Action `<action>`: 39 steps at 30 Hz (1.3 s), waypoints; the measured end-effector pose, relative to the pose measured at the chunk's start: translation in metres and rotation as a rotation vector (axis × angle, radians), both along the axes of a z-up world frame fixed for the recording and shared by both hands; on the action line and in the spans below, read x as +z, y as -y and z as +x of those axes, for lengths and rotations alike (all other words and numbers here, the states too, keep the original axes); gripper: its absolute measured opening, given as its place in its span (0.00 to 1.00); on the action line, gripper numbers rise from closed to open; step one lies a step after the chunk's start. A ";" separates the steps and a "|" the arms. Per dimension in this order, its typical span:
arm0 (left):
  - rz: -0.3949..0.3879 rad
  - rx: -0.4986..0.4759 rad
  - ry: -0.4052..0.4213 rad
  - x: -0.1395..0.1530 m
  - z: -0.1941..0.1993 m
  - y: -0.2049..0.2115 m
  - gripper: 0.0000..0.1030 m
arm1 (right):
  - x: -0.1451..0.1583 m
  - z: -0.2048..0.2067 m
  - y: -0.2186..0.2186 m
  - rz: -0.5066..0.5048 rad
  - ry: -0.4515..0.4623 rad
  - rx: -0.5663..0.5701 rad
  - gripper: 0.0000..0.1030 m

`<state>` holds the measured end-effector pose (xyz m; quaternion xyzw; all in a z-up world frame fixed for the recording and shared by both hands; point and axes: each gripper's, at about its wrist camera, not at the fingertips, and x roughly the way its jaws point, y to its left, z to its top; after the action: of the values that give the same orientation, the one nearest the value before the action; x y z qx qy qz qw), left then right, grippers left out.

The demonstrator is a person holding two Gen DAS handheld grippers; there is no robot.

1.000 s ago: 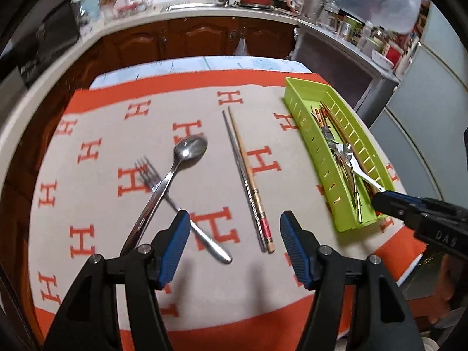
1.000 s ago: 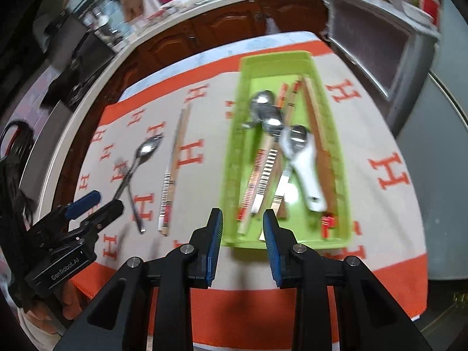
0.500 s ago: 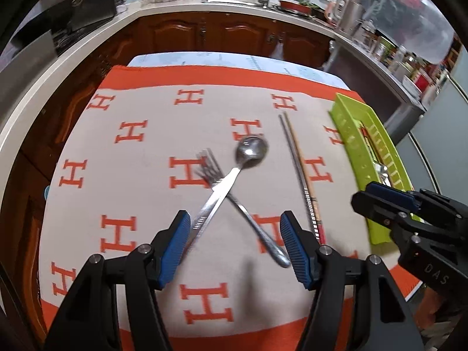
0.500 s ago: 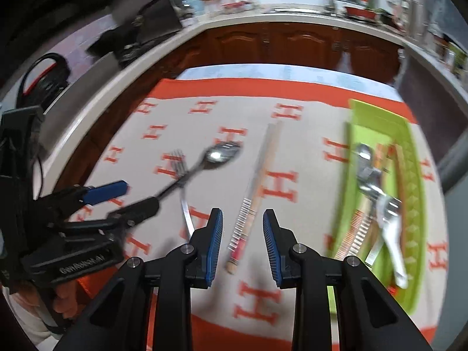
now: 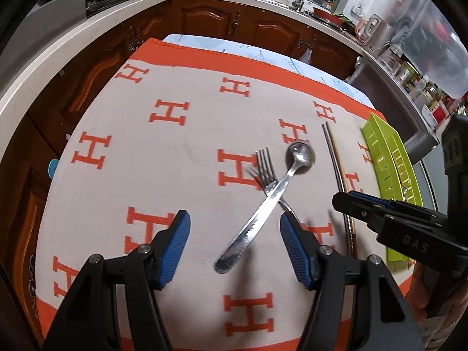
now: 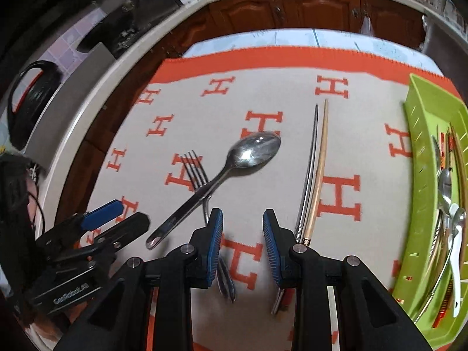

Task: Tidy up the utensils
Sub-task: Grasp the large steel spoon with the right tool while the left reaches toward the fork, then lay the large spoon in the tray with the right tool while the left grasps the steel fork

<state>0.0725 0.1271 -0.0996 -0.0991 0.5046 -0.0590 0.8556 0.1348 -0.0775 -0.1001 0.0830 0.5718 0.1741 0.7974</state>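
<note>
A steel spoon [image 5: 264,201] [image 6: 222,175] lies crossed over a steel fork [image 5: 267,172] [image 6: 197,172] on the H-patterned cloth. A metal chopstick [image 6: 308,172] and a wooden chopstick [image 6: 319,169] lie side by side to their right [image 5: 340,175]. A green tray [image 6: 421,152] [image 5: 377,149] at the right holds several utensils. My left gripper [image 5: 234,248] is open above the spoon handle's end. My right gripper [image 6: 242,244] is open and empty, hovering between the fork handle and the chopsticks.
The cloth [image 5: 175,161] covers the table to its front edge. Wooden kitchen cabinets [image 5: 234,23] and a cluttered counter stand behind the table. The right gripper's body [image 5: 409,225] reaches in beside the left one.
Both grippers have swung left, away from the tray, toward the spoon and fork. The left now has the spoon handle between its open fingers. No utensil has moved.
</note>
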 end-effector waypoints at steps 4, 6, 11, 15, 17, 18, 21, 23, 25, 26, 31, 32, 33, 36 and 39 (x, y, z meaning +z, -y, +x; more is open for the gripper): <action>-0.009 0.026 -0.003 -0.005 0.001 -0.013 0.60 | -0.012 0.011 -0.003 0.003 -0.034 -0.021 0.28; -0.014 0.044 -0.013 -0.010 0.002 -0.021 0.60 | -0.017 0.015 -0.004 0.023 -0.049 -0.022 0.28; -0.028 0.081 -0.033 -0.020 0.005 -0.036 0.60 | -0.026 0.021 -0.014 0.048 -0.056 -0.015 0.28; -0.039 0.089 -0.037 -0.023 0.005 -0.041 0.60 | -0.036 0.030 -0.023 0.084 -0.068 -0.030 0.28; -0.039 0.085 -0.035 -0.023 0.005 -0.042 0.60 | -0.043 0.037 -0.028 0.094 -0.074 -0.042 0.28; -0.039 0.084 -0.035 -0.024 0.005 -0.042 0.60 | -0.044 0.039 -0.030 0.102 -0.061 -0.050 0.28; -0.043 0.084 -0.040 -0.026 0.006 -0.044 0.60 | -0.046 0.045 -0.039 0.110 -0.034 -0.049 0.28; -0.047 0.087 -0.043 -0.027 0.005 -0.045 0.60 | -0.047 0.049 -0.044 0.115 -0.014 -0.053 0.28; -0.050 0.090 -0.048 -0.028 0.005 -0.046 0.60 | -0.048 0.051 -0.050 0.109 0.012 -0.052 0.27; -0.051 0.090 -0.049 -0.029 0.005 -0.046 0.60 | -0.049 0.052 -0.051 0.111 0.020 -0.054 0.26; -0.048 0.092 -0.052 -0.031 0.005 -0.046 0.60 | -0.054 0.059 -0.052 0.152 0.037 -0.079 0.11; -0.050 0.092 -0.052 -0.031 0.005 -0.046 0.60 | -0.056 0.060 -0.049 0.175 0.032 -0.088 0.10; -0.052 0.092 -0.052 -0.031 0.005 -0.045 0.60 | -0.057 0.060 -0.047 0.191 0.031 -0.091 0.09; -0.057 0.088 -0.057 -0.031 0.005 -0.044 0.60 | -0.058 0.059 -0.043 0.241 0.030 -0.098 0.06; -0.053 0.083 -0.056 -0.029 0.004 -0.042 0.60 | -0.053 0.055 -0.035 0.286 0.044 -0.117 0.04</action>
<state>0.0770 0.1686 -0.1283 -0.1445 0.5220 -0.0340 0.8399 0.1896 -0.0426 -0.1528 0.2251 0.5178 0.2089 0.7985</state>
